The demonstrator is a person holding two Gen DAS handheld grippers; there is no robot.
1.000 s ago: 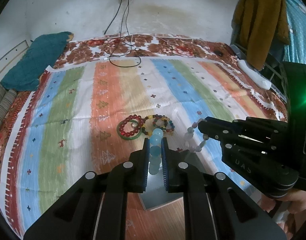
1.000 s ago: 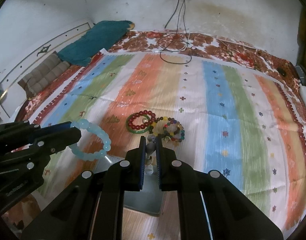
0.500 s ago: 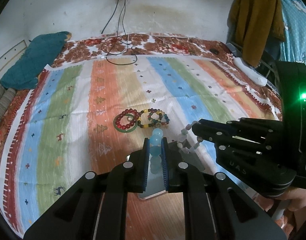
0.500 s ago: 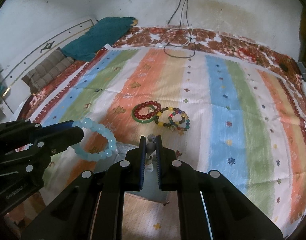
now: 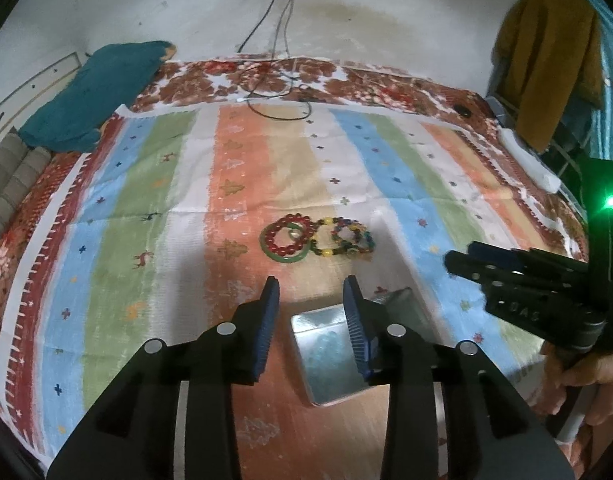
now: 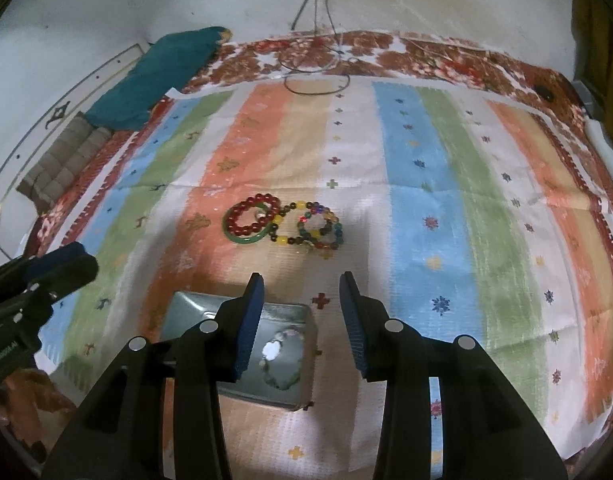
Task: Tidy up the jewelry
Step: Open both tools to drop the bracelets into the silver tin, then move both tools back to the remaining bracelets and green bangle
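An open metal tin [image 5: 358,394] [image 6: 306,316] sits on the striped cloth at the near edge. A pale blue bracelet [image 5: 326,340] and a whitish-green bead bracelet [image 6: 280,376] lie inside it. My left gripper [image 5: 311,294] is open and empty above the tin. My right gripper [image 6: 302,290] is open and empty, just right of the tin. Beyond the tin lie a red bead bracelet [image 5: 286,232] [image 6: 252,216] on a green bangle [image 5: 284,256] [image 6: 242,238] and multicoloured bead bracelets [image 5: 348,236] [image 6: 312,228].
The striped cloth [image 5: 154,200] covers a bed with a floral sheet behind it. A teal pillow [image 5: 94,92] lies at the back left. Cables [image 5: 278,96] run from the wall onto the bed. Clothes [image 5: 546,60] hang at the right.
Both grippers have opened. The pale blue bracelet left my left gripper and the whitish bead bracelet left my right gripper; both now lie in the tin.
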